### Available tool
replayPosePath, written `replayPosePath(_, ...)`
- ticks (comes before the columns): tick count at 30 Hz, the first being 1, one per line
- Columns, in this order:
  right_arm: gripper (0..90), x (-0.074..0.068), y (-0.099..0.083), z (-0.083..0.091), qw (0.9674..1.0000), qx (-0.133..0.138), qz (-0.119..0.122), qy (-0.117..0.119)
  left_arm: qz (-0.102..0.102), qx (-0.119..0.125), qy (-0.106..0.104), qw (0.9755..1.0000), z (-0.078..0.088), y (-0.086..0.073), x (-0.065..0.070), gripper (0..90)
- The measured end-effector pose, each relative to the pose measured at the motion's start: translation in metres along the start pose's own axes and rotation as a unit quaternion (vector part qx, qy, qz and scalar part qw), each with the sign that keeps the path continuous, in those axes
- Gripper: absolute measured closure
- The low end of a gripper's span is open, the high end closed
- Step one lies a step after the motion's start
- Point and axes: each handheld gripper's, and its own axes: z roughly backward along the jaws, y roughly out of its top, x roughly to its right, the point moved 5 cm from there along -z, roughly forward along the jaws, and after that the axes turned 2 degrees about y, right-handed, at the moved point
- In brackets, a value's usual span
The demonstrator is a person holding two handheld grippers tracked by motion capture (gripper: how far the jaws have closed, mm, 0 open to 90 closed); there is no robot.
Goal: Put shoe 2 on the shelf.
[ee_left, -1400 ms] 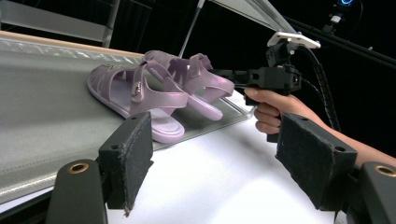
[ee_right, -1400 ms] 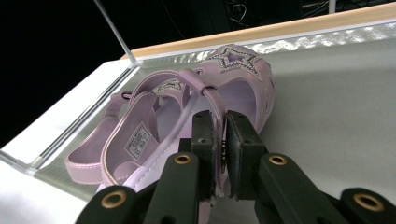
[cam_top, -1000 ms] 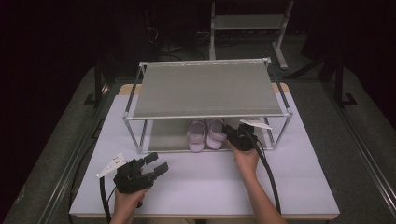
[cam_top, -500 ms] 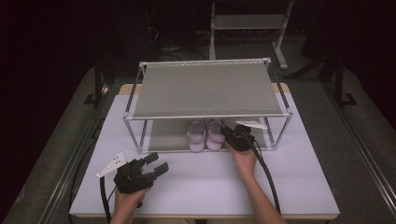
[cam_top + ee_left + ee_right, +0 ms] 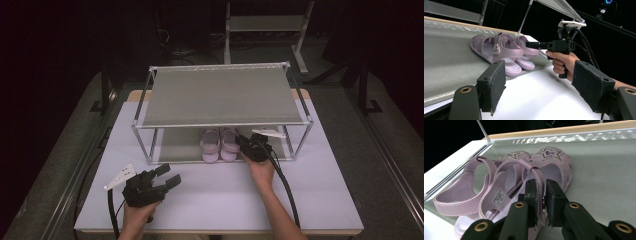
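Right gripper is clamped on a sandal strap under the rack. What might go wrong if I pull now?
The right gripper pinches only the thin strap of one purple sandal, so the strap may slip out or the shoe may swing and twist as it lifts. The second sandal lies pressed against it and could get dragged along. The rack's top shelf sits close above, so lifting early could knock it. The left gripper is open, off to the side.

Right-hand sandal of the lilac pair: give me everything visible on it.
The sandal is glossy lilac plastic with a glittery star on the toe and cut-out slots at its side. It lies flat on the rack's grey lower shelf, toe pointing away, against its twin. The right gripper is shut on its strap, fingers either side.
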Motion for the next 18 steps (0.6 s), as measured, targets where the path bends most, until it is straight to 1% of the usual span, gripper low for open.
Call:
replayPosePath(6,74.4,-0.0017,0.0005,0.0008,0.9999,0.007,-0.009,0.009,0.001,0.001,0.002,1.0000,0.0003,0.0001,0.0000,26.9)
replayPosePath(8,74.2,-0.0021,0.0009,0.0015,0.9998,0.008,-0.015,0.012,0.001,0.002,0.002,1.0000,-0.0001,0.0000,0.0006,26.9)
replayPosePath(12,73.5,-0.0010,0.0014,0.0028,0.9997,0.007,-0.017,0.015,0.002,0.003,0.001,1.0000,-0.0019,0.0003,0.0017,26.9)
replayPosePath(16,72.7,-0.0008,0.0053,0.0075,0.9991,0.021,-0.026,0.027,-0.002,-0.002,0.002,1.0000,-0.0039,-0.0006,0.0016,26.9)
replayPosePath(18,72.6,0.0000,0.0061,0.0095,0.9992,0.021,-0.024,0.024,0.000,-0.002,0.002,1.0000,-0.0050,-0.0011,0.0019,26.9)
